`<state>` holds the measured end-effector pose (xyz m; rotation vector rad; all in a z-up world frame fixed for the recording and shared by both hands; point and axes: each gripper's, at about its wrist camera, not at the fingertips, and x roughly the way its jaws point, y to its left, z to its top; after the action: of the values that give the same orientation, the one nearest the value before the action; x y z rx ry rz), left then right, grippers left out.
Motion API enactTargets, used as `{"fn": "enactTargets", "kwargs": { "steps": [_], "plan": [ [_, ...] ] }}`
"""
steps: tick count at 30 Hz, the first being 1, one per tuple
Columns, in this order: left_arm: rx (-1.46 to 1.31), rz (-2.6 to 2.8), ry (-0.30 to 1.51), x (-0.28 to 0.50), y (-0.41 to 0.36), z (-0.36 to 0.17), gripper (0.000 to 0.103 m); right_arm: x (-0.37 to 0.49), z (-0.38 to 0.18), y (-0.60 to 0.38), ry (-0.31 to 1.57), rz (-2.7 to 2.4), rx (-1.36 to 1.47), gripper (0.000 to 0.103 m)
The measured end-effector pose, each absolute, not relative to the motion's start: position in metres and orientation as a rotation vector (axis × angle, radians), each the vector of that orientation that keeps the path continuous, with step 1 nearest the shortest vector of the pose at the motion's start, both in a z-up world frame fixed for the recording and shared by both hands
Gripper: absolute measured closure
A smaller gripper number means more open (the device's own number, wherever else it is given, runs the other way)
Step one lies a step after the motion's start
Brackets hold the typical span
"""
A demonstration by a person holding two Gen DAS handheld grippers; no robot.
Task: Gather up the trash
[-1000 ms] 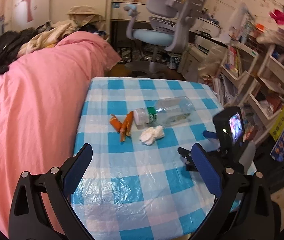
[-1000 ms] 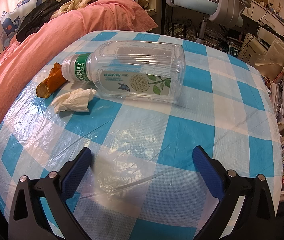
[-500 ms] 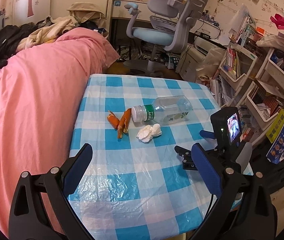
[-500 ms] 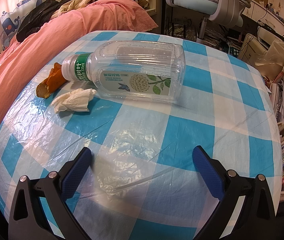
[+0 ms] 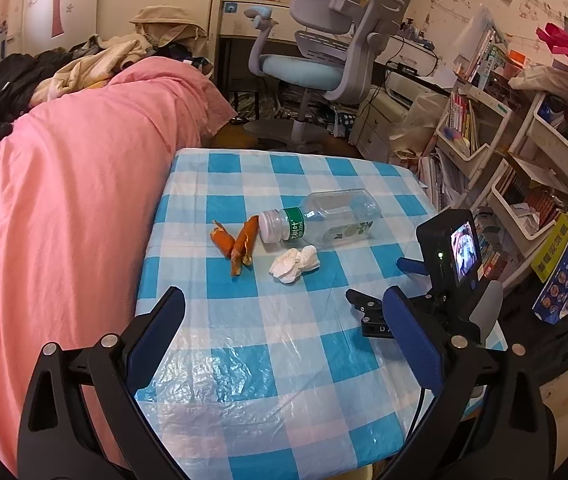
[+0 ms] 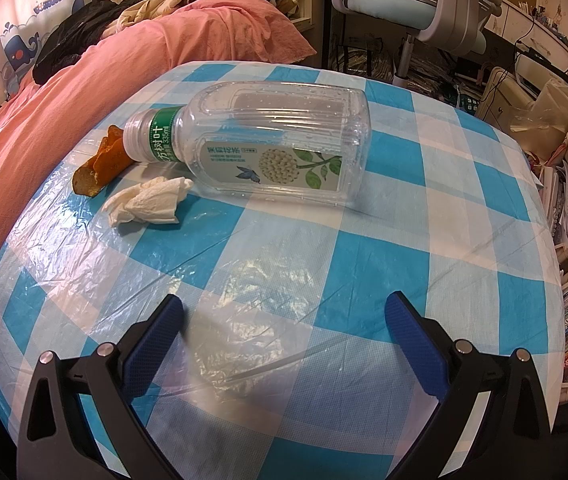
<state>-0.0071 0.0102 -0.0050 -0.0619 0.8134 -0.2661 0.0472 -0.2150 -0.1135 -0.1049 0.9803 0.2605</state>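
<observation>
Left gripper (image 5: 284, 320) has pulled back a bit; right gripper (image 6: 284, 320) hasn't budged. Both are spread wide, holding nothing. Clear bottle (image 6: 268, 140) lies capped, looks empty, beside tissue (image 6: 148, 200) and orange peels (image 6: 102, 160) mid-table (image 6: 464, 220). Peels partly hidden behind the bottle neck.

bottle (image 6: 272, 148): 1 | crumpled tissue (image 6: 148, 202): 1 | orange peel pieces (image 5: 236, 242): 2 | tools: 2

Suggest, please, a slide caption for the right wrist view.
Open right gripper faces an empty plastic bottle, crumpled tissue and orange peel on a checked tablecloth.
</observation>
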Motion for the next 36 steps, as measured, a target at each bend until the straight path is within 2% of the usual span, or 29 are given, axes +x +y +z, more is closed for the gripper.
{"fn": "enactTargets", "kwargs": {
  "steps": [36],
  "plan": [
    [-0.053, -0.267, 0.814, -0.0082, 0.0078, -0.0057, 0.008, 0.0484, -0.1137, -0.2153, 0.980, 0.260, -0.105, 0.006]
  ]
}}
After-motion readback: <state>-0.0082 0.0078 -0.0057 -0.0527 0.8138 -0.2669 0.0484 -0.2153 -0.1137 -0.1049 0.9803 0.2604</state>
